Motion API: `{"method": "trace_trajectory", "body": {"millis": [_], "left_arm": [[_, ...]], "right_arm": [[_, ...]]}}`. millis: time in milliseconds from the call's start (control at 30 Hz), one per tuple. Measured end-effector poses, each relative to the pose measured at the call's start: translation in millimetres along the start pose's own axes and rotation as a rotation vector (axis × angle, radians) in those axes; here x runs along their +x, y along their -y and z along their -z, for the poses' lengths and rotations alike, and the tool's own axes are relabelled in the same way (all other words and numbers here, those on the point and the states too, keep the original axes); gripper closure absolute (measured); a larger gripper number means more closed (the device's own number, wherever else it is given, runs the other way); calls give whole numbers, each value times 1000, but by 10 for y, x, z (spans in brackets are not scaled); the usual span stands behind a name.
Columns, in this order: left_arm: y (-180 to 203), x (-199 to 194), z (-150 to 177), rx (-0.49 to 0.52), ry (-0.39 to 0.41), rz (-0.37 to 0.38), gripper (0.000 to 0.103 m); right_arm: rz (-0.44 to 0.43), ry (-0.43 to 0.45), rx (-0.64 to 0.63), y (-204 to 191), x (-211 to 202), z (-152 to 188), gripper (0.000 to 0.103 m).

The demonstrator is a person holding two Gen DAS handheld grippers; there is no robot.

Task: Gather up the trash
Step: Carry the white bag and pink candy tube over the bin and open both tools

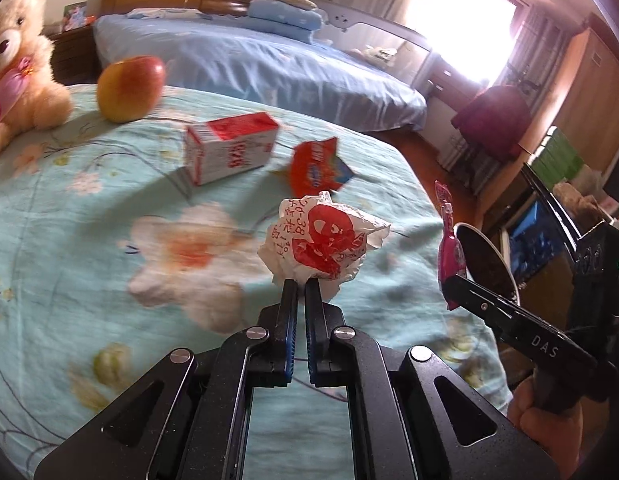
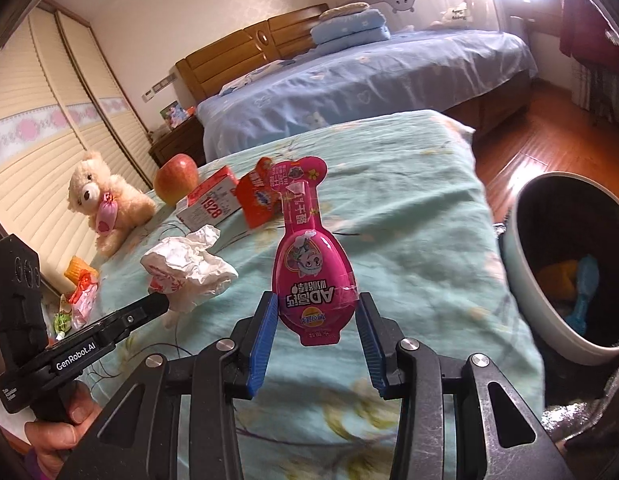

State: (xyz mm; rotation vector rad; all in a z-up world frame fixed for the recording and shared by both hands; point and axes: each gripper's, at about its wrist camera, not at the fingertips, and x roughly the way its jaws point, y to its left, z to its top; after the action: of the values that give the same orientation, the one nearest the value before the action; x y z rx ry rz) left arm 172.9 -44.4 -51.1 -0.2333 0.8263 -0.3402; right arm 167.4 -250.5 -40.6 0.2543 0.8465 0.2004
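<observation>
Right wrist, bin (image 2: 521,280) beside bed edge (image 2: 505,264)

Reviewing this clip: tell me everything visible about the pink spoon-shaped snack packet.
The pink spoon-shaped snack packet is glossy plastic with a rounded bulb, a narrow neck and a flared top tab. It carries a cartoon character and white lettering that reads upside down in the right wrist view. It stands lifted clear above the floral teal bedspread, bulb end towards the camera, clamped at its sides between the blue pads of the right gripper. Nothing else touches it.
</observation>
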Motion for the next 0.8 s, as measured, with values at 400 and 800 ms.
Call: {"method": "trace_trajectory", "body": {"millis": [400,800], "left_arm": [[467,65,43,69,-18,60,100],[934,204,73,127,-45,118,100]], "right_arm": [[40,35,44,333,-269,72,62],[92,63,115,766,-478,141,62]]}}
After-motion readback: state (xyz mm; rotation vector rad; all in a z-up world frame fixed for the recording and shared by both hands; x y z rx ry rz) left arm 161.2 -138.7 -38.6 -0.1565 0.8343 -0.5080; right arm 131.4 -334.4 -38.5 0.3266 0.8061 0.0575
